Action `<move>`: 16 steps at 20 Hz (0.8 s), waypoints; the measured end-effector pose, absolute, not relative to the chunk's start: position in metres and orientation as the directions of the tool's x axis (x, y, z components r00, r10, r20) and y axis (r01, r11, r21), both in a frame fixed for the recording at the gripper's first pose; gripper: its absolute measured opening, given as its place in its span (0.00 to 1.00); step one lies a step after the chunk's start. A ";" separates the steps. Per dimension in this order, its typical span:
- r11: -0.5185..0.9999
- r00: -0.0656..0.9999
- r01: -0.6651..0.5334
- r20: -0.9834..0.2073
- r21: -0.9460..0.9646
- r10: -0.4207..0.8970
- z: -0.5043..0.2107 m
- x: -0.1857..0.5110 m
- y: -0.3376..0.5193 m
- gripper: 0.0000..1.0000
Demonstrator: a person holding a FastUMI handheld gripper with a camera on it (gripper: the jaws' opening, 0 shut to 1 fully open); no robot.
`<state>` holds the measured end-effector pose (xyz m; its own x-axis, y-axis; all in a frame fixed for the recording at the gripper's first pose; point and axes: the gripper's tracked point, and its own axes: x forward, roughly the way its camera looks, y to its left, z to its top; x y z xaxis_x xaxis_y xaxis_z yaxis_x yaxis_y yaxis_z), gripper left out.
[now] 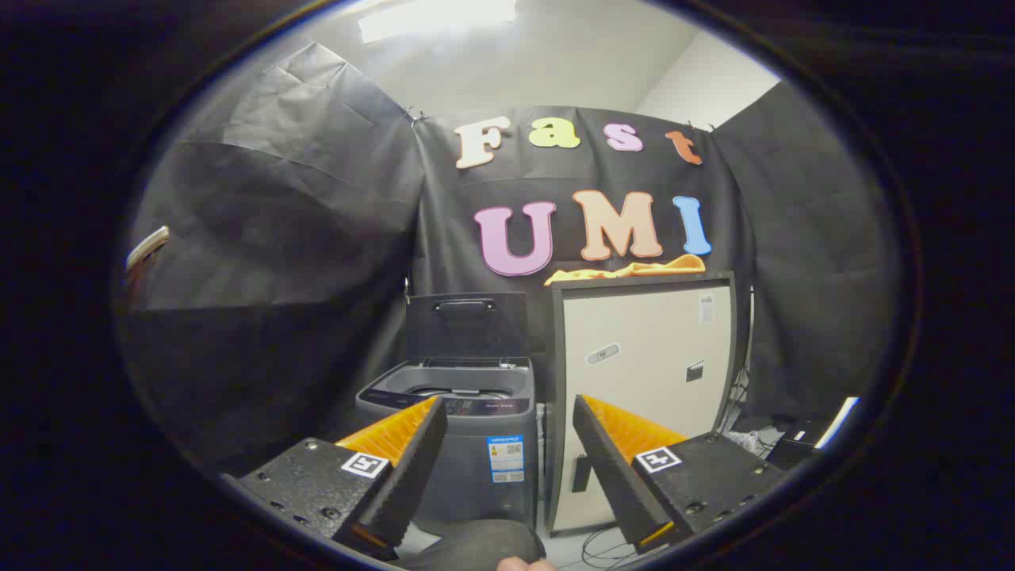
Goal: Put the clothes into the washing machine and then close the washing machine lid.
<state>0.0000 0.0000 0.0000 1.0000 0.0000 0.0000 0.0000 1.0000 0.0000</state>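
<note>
Orange clothes (634, 270) lay on the cabinet (642, 381) at frame centre. My gripper (507, 444) stood spread, empty, before the open-lidded washing machine (460, 412).

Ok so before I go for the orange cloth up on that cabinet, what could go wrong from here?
1. The orange cloth lies on top of the pale cabinet, well beyond the open gripper, so a high grab may catch only an edge and drop it.
2. The washing machine stands close beside the cabinet; its raised lid could get knocked while carrying the cloth across.
</note>
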 end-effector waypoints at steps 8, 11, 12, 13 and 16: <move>1.000 1.000 0.000 0.000 0.001 0.000 0.000 0.001 0.001 0.97; 1.000 1.000 -0.002 -0.004 -0.005 0.002 -0.001 0.001 0.001 0.97; 1.000 1.000 -0.001 -0.005 -0.007 0.001 -0.001 0.001 0.001 0.97; 1.000 1.000 0.000 -0.004 -0.008 0.000 -0.001 0.001 0.000 0.97; 1.000 1.000 0.001 -0.007 -0.008 -0.001 0.000 0.001 -0.001 0.97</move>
